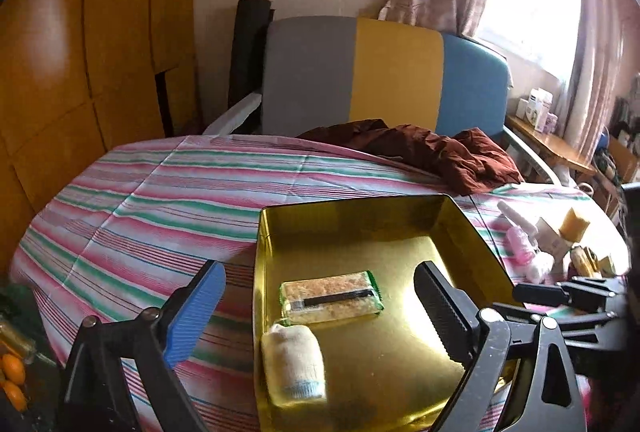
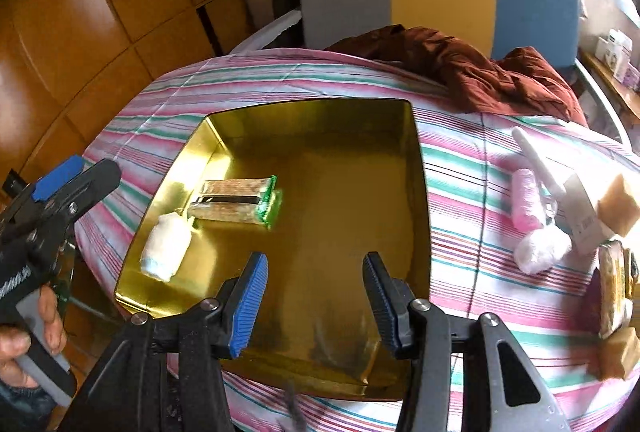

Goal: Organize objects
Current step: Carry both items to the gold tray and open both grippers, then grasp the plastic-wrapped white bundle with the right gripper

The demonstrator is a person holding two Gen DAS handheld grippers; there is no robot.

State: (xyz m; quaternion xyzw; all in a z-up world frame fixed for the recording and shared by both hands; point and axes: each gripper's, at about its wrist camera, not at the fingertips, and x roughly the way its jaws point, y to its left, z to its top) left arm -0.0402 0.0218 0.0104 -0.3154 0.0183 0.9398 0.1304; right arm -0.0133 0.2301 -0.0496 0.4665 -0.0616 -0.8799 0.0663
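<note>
A shiny gold tin tray (image 1: 352, 216) (image 2: 360, 200) sits on the striped tablecloth. In it lie a green-edged snack packet (image 1: 330, 298) (image 2: 236, 202) and a rolled white sock (image 1: 294, 366) (image 2: 166, 246). My left gripper (image 1: 320, 308) is open and empty, its jaws wide either side of the tray's near left part. My right gripper (image 2: 316, 296) is open and empty above the tray's near middle. To the tray's right lie a pink bottle (image 2: 526, 198) (image 1: 520, 250), a white tube (image 2: 538, 160), a white roll (image 2: 542, 250) and tan boxes (image 2: 618, 206).
A brown cloth (image 1: 436, 152) (image 2: 480, 68) lies at the table's far edge, before a grey, yellow and blue chair back (image 1: 380, 72). Wooden cabinets (image 1: 80, 52) stand at the left. The left gripper and a hand (image 2: 28, 336) show at the left of the right wrist view.
</note>
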